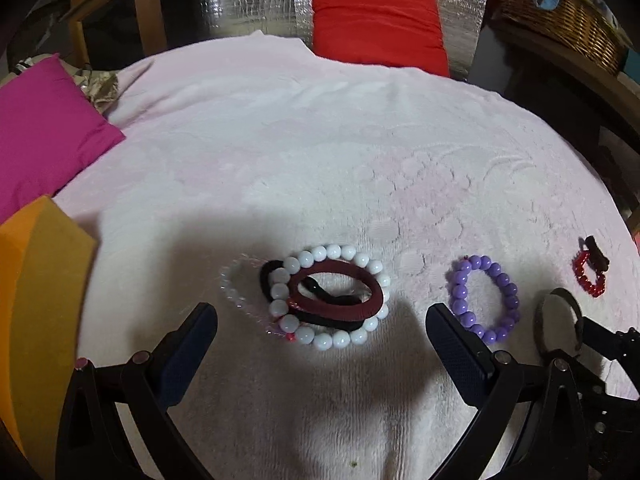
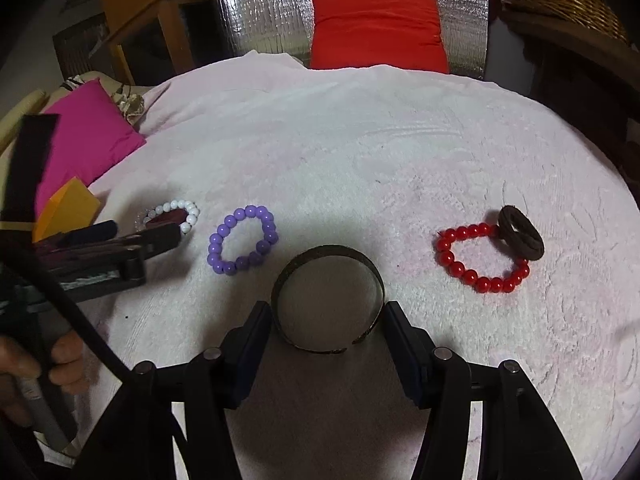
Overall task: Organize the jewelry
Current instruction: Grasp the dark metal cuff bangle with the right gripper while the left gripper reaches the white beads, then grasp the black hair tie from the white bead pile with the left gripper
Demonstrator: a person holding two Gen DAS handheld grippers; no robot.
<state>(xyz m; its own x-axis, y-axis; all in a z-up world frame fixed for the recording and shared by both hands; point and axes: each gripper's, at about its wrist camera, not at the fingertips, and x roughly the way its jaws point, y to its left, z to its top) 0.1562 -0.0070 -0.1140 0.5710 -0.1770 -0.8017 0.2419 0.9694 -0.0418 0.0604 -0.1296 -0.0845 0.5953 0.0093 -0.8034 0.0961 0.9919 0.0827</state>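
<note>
My left gripper (image 1: pixel 320 311) hangs open just above a pile at the blanket's left: a white bead bracelet (image 1: pixel 340 339), a dark red hair tie (image 1: pixel 340 270), a black hair tie (image 1: pixel 266 276) and a clear bead bracelet (image 1: pixel 232 280). Its pads touch none of them. A purple bead bracelet (image 2: pixel 240 240) lies to the right of the pile. My right gripper (image 2: pixel 328 314) is shut on a dark metal bangle (image 2: pixel 328 251), one pad against each side. Farther right, a red bead bracelet (image 2: pixel 480 260) touches a brown hair tie (image 2: pixel 520 236).
Everything lies on a pale pink fluffy blanket (image 2: pixel 360 140). A magenta cushion (image 1: pixel 44 128) and an orange foam block (image 1: pixel 44 280) border its left side. A red cushion (image 1: pixel 376 20) stands at the back against silver foil, and a wicker basket (image 1: pixel 568 12) sits back right. A hand (image 2: pixel 60 360) holds the left gripper's handle.
</note>
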